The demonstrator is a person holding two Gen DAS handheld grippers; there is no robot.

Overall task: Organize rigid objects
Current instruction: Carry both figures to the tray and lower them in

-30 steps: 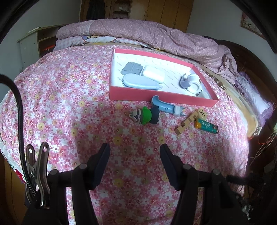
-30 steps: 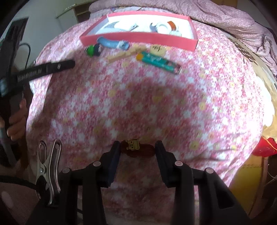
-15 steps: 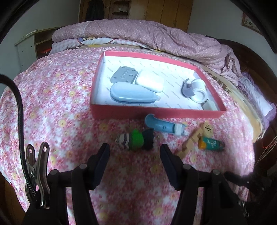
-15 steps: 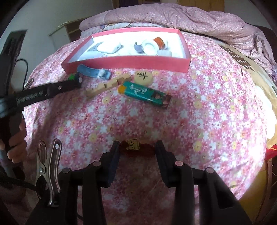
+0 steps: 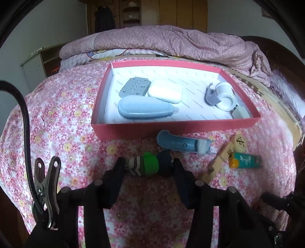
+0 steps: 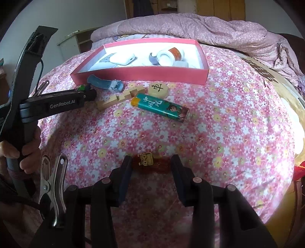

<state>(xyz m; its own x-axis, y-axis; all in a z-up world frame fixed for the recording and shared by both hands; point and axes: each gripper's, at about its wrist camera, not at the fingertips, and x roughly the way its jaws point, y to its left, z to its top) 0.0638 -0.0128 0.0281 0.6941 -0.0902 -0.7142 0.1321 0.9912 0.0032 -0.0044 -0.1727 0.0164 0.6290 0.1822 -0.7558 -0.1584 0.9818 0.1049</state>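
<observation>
- Between the fingers of the left gripper [image 5: 148,167] lies a small toy figure with a green middle, striped end and dark end [image 5: 147,166], on the bedspread just in front of the shallow red cardboard box with a white lining [image 5: 171,126]; the jaws have just been closing and now press both of its ends.
- Clamped in the right gripper [image 6: 151,166], nearer the bed's front edge, is a small dark-red piece with a yellow cartoon face [image 6: 145,159].
- Already in the box: a grey plate with holes [image 5: 134,89], a white rounded case [image 5: 164,93], a pale-blue oval case [image 5: 144,110], a grey-and-white tape holder [image 5: 221,95] and a small cream block [image 5: 240,113].
- Left outside, near the box's front wall: a blue plastic handle with a whitish head [image 5: 181,143], a notched wooden bar [image 5: 219,162], a cream round game piece with a dark character [image 6: 158,88] and a teal lighter with cartoon print [image 6: 160,106].
- By my estimate the sorting is about half done; six items remain, two of them gripped.
- Everything rests on a pink floral bedspread [image 6: 228,124], soft and uneven; a rolled mauve quilt [image 5: 171,42] lies beyond, with wooden wardrobes [image 5: 183,13] and a pale shelf unit [image 5: 38,63] behind.
</observation>
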